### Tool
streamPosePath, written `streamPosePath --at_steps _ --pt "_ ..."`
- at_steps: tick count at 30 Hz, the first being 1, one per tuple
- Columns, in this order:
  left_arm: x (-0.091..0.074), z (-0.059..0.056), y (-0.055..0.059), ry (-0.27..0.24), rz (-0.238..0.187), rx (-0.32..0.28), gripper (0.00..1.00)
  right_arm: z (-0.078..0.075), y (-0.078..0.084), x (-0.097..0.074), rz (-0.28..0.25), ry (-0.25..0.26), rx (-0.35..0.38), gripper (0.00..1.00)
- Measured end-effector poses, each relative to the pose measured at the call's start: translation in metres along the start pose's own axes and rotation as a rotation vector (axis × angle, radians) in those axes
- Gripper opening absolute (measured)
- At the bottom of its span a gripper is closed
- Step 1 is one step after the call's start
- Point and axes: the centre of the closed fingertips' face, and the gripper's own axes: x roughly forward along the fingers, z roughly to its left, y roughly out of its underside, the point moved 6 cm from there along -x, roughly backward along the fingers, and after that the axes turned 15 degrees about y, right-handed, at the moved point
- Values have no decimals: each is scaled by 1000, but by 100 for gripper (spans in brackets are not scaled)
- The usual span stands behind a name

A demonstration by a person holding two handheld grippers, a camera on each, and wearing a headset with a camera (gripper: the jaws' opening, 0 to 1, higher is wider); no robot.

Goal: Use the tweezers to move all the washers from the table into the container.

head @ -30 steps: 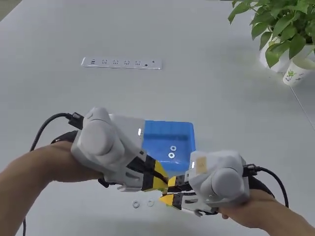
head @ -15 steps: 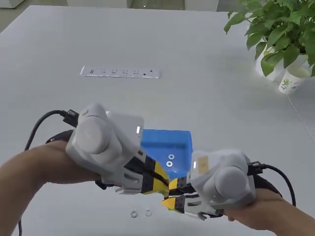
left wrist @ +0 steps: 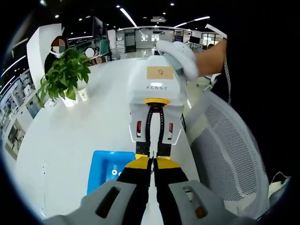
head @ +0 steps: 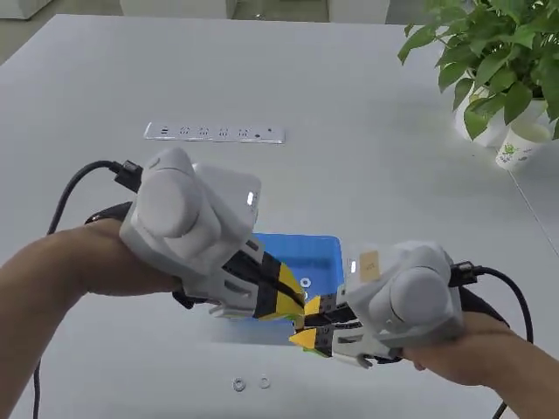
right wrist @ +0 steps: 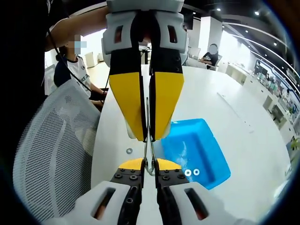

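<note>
Washers (head: pixel 238 384) – small silver metal rings – are seen in two places. Two lie side by side on the pale grey counter (head: pixel 367 175) close to its near edge, well apart from the fingers. Others rest inside the blue rectangular plastic container (head: pixel 307 250), which is set a little farther from that edge. One is visible there in the head view, and a pair is seen together on the container floor in the right gripper view.

The thin silver metal tweezers (right wrist: pixel 149 152) are held above the counter between the two grippers, which are pointed tip to tip. The yellow-tipped fingers (right wrist: pixel 131 103) of the white left gripper (head: pixel 293 304) are pressed together on one end of the tweezers. Those of the white right gripper (head: pixel 303 336) are closed on the other end. The meeting point is placed over the near rim of the container – between it and the two loose washers.

A white power strip (head: pixel 214 133) is laid flat toward the far edge of the counter. A leafy green plant in a white pot (head: pixel 517 140) is set at the right edge. A white mesh chair (right wrist: pixel 51 140) is seen beyond the near edge.
</note>
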Motion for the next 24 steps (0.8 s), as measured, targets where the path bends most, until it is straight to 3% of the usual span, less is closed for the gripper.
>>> streamPosePath --at_steps 12,24 --pt "-14 19 -3 -21 13 13 6 -25 -9 6 -18 22 -8 10" --pt "-20 42 4 -27 37 12 6 -45 -9 23 -26 22 -16 10"
